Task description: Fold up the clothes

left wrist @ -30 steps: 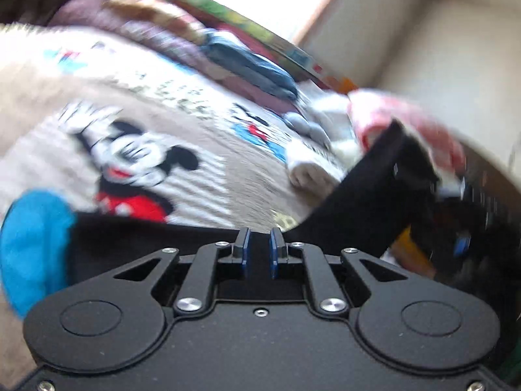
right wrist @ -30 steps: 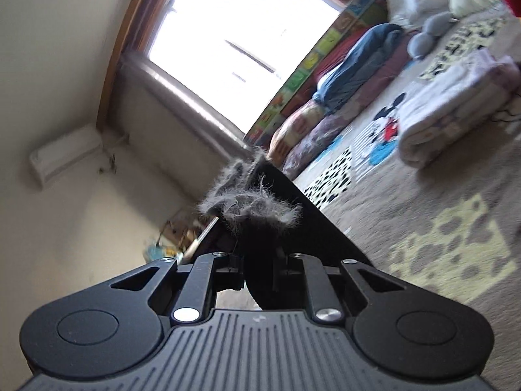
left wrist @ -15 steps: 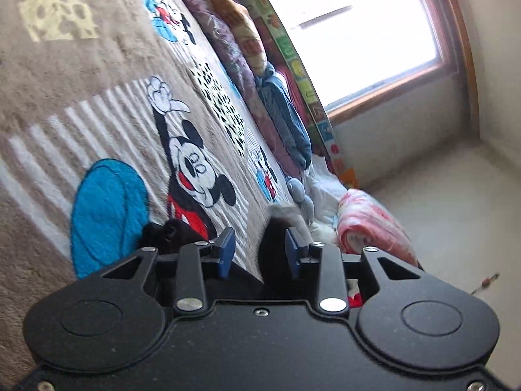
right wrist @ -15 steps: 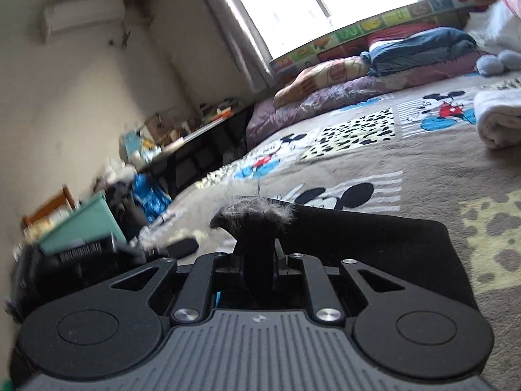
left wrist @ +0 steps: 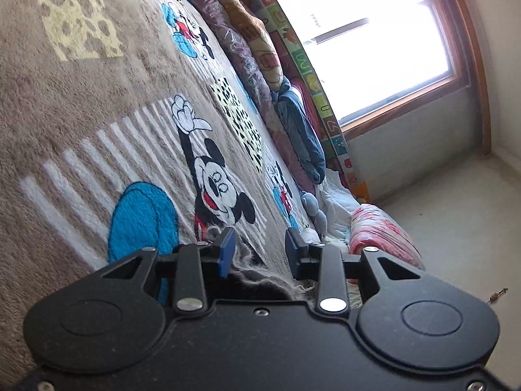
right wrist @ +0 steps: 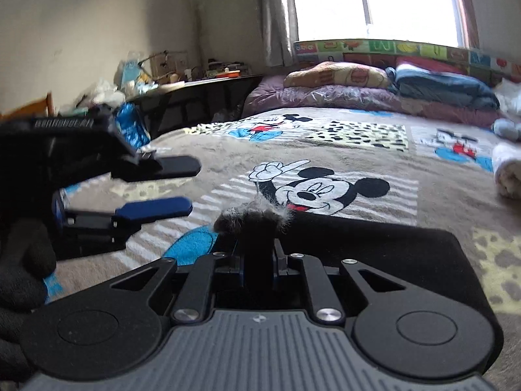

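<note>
The right gripper [right wrist: 259,228] is pinching a bunched edge of the black garment with a grey fuzzy fringe [right wrist: 374,247] — its jaws are drawn in tight on the cloth, and the fringe is sticking up just above the fingertips. The rest of the garment is lying spread flat on the brown plush Mickey Mouse blanket [right wrist: 325,150] to the right of the gripper, its far edge running just below the big Mickey face.

The left gripper [right wrist: 156,189] is hovering to the left of the right one in the right wrist view, with its jaws standing well apart and nothing between them; a black-gloved hand [right wrist: 22,277] is holding it. In the left wrist view the same left gripper [left wrist: 259,249] is showing its blue-padded fingers [left wrist: 226,251] wide open, and a bit of the black garment's grey fringe [left wrist: 257,270] is lying just under and behind them, touching neither pad as far as can be seen.

Along the far side of the blanket [left wrist: 81,104] a row of folded bedding is sitting — a purple quilt [right wrist: 325,96], a patterned orange pillow [right wrist: 338,76] and a dark blue folded cover [right wrist: 446,86] (all against a colourful alphabet play mat [right wrist: 390,49] under the bright window [right wrist: 374,0]). A rolled white towel [right wrist: 508,176] is lying on the blanket at the right edge, and a cluttered dark desk [right wrist: 195,88] is standing by the left wall.
</note>
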The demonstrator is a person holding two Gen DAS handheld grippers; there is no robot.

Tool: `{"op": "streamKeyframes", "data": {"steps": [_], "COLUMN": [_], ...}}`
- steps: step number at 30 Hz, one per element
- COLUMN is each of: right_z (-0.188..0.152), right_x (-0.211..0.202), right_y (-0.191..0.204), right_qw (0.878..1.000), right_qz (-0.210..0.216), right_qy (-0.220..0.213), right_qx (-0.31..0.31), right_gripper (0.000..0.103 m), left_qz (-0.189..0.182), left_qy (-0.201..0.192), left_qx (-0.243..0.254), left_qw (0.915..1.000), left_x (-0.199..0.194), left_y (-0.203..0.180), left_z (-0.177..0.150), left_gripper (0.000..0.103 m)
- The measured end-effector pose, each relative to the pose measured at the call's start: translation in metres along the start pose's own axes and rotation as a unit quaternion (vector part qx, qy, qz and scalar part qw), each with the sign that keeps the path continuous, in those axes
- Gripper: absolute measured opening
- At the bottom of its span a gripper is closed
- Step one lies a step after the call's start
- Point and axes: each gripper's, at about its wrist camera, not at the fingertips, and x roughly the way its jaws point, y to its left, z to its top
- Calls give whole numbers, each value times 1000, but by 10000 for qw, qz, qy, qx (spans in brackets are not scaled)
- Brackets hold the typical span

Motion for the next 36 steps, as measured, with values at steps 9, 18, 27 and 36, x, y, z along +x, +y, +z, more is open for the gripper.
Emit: {"op": "streamKeyframes", "data": {"steps": [9, 18, 27, 36], "right_z": [-5, -15, 4, -27], "right_x": [-1, -67, -80, -13], "right_y": [31, 30, -85, -91], "right_qw": [9981, 9934, 9984, 9954], "right_qz": [327, 624, -200, -422], "right_qy": [-20, -206, -425, 421], "right_qx": [-519, -940, 315, -749], "right_gripper": [52, 55, 39, 40], "left_qz": [56, 201, 934, 2001], "left_qy": [-82, 98, 524, 1008], "left_qx": [248, 1907, 4196, 5350], "left_qw": [9996, 9814, 9014, 8146], "left_x": [-2, 8, 42, 75], "left_y": [-6, -51, -79, -49], "left_z": [0, -20, -68, -94], "left_gripper": [31, 31, 31, 32]}}
